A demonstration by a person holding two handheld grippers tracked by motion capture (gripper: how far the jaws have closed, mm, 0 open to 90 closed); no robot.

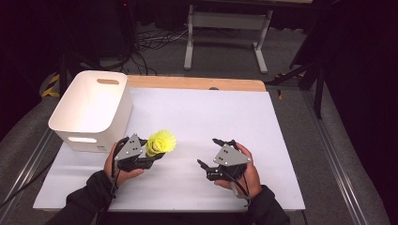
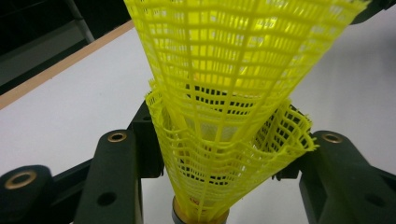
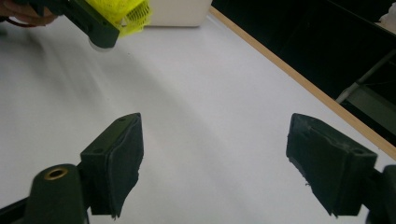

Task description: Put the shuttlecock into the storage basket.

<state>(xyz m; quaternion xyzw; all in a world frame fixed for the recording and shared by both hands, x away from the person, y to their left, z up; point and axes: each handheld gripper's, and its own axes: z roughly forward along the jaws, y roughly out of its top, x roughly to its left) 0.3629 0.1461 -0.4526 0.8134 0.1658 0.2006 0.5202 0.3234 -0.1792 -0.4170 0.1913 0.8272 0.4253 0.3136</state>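
Observation:
Two yellow mesh shuttlecocks (image 1: 161,142), nested one inside the other, stick up and to the right from my left gripper (image 1: 154,155), which is shut on their skirts. In the left gripper view the black jaws press both sides of the outer skirt (image 2: 224,154), and a cork base (image 2: 201,217) shows below. My right gripper (image 1: 206,151) hovers low over the white table (image 1: 211,112) to the right, open, with nothing between its fingers (image 3: 116,161). The right gripper view also catches the shuttlecocks (image 3: 125,14) in the other gripper at its upper left.
A white plastic bin (image 1: 91,110) with handle slots stands at the table's left, just behind my left hand. A wooden strip (image 1: 197,83) runs along the far edge. Beyond it are a grey desk frame (image 1: 225,28) and cables on the floor.

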